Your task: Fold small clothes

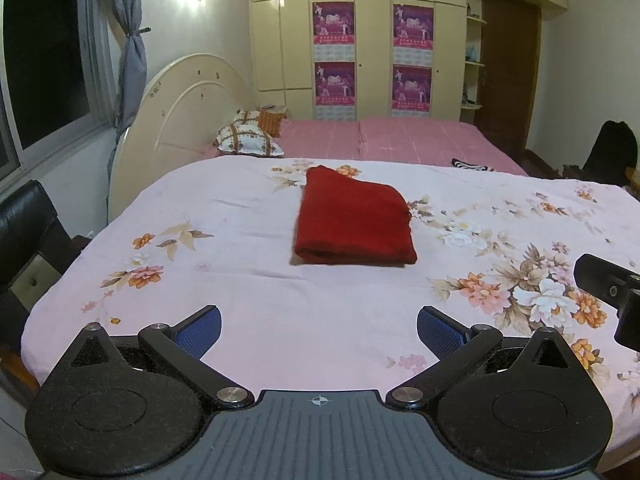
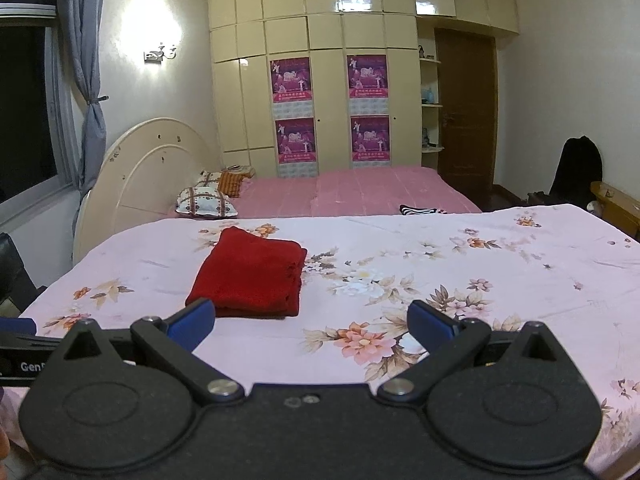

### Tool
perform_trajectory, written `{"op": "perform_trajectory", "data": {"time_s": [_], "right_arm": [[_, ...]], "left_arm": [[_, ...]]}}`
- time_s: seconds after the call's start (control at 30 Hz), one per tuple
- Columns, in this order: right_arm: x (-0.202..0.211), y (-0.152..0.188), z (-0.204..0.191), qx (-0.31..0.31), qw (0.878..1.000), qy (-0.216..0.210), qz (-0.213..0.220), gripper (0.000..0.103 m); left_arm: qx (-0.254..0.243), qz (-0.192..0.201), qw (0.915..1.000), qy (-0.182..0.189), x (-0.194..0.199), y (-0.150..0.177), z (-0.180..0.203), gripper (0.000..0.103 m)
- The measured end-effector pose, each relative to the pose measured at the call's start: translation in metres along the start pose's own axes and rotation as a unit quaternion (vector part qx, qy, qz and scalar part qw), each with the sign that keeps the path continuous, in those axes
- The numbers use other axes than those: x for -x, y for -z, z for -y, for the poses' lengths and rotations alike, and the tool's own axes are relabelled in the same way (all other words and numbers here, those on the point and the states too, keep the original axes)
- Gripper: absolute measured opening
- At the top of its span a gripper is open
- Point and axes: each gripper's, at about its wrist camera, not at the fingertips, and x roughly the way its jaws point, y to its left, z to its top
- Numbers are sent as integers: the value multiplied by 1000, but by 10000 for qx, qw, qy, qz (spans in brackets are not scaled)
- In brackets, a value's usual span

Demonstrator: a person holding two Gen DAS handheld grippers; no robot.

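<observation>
A red garment [image 1: 354, 218] lies folded into a compact rectangle on the pink floral sheet [image 1: 248, 288]. In the right wrist view the red garment [image 2: 250, 274] sits left of centre on the sheet [image 2: 480, 280]. My left gripper [image 1: 319, 326] is open and empty, held back from the garment near the front edge. My right gripper [image 2: 311, 318] is open and empty; its left fingertip [image 2: 196, 316] overlaps the garment's near corner in view. Part of the right gripper [image 1: 612, 292] shows at the right edge of the left wrist view.
A cream round board [image 1: 176, 128] leans at the far left of the surface. Behind is a pink bed [image 1: 400, 136] with pillows [image 1: 248, 140] and a striped item [image 1: 472, 165]. Cream wardrobes [image 1: 360, 40] with posters line the back wall. A black chair [image 1: 24, 232] stands at left.
</observation>
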Motion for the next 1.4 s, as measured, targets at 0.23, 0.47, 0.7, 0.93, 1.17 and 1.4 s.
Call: {"op": "perform_trajectory", "data": {"time_s": [0.23,0.47,0.7,0.93,1.17,1.4], "right_arm": [[2,2,-3,14,10000,-32,11,102],[5,3,2,-40,10000,4,52,102],[4,4,5,-73,10000,28,21,102],[2,3,4,-101,9999,55,9,102],[3,3,4,-103,9999,54,-8,102],[3,3,4,-95,9999,51,-31,102]], "left_arm": [[39,36,10000,-11,3,1,-1,103],[50,62,10000,-21,4,0,-1,103],[29,111,9999,-63,4,-1,0,103],[26,80,9999,-57,4,-1,2,103],[20,57,10000,-49,2,-1,3,103],[27,43,10000,-53,1,-2,4,103]]}}
